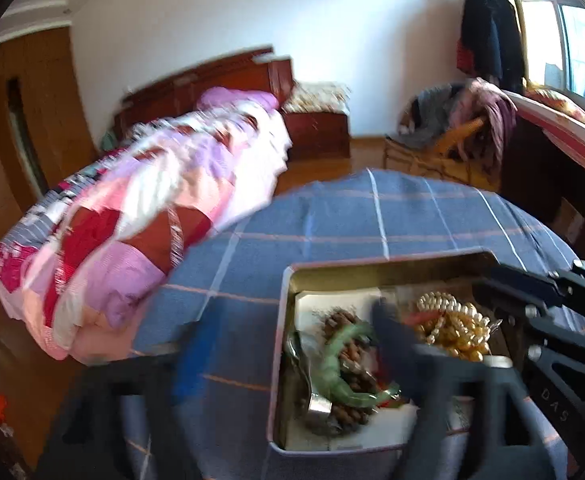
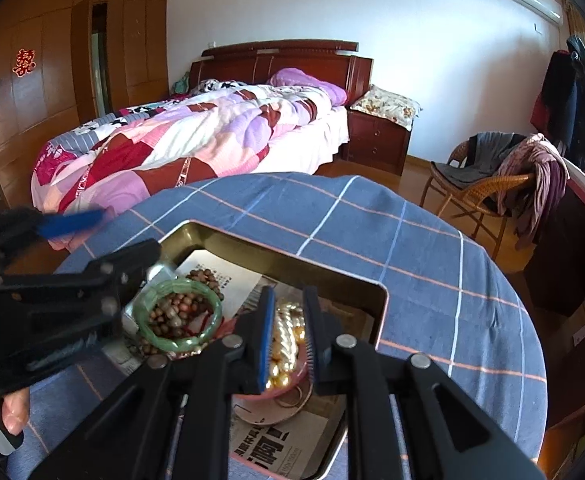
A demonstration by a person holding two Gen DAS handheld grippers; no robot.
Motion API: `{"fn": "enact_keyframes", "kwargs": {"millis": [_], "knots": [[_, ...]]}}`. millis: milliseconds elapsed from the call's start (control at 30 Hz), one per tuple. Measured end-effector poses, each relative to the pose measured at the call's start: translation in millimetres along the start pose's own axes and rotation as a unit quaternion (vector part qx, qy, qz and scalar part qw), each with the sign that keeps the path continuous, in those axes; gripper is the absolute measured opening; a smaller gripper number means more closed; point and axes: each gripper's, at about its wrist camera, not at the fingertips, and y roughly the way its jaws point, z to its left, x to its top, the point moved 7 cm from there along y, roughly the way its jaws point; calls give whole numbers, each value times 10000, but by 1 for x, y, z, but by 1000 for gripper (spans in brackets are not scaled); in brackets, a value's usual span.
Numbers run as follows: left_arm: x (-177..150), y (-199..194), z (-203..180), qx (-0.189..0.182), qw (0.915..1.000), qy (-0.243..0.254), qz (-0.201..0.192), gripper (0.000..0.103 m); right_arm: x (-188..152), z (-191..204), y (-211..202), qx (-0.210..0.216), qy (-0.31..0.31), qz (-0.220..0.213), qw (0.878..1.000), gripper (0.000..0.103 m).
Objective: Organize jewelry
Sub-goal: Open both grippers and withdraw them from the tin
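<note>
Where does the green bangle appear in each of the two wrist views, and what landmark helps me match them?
Left wrist view: the green bangle lies lower centre, blurred, on brown beads in the left part of the tin.
Right wrist view: the green bangle is left of centre, ringing brown beads, beside the left tool.
Shared landmark: the gold pearl strand, to the right of the bangle in both.

Bright daylight from the window at right — left wrist view motion-blurred, right sharper, fisheye-bent edges.
</note>
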Motion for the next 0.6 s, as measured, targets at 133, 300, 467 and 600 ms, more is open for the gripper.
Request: {"fn": "enact_keyframes", "kwargs": {"millis": [133,300,467,600], "knots": [[3,-10,7,-24,9999,-94,-99,87,-3,-7,-7,-212,64,-46,9997,55],[-4,-16,20,-32,9993,-372,-52,87,-4,-13,-24,-418,156,-189,9988,66],[-11,-21,22,-68,9988,-487,-62,87,-6,-10,-35,-432,137,-294,9985,68],[-16,-27,24,-48,9986,-522,-102,87,-6,-8,-38,-415,153,-356,9984,72]]}}
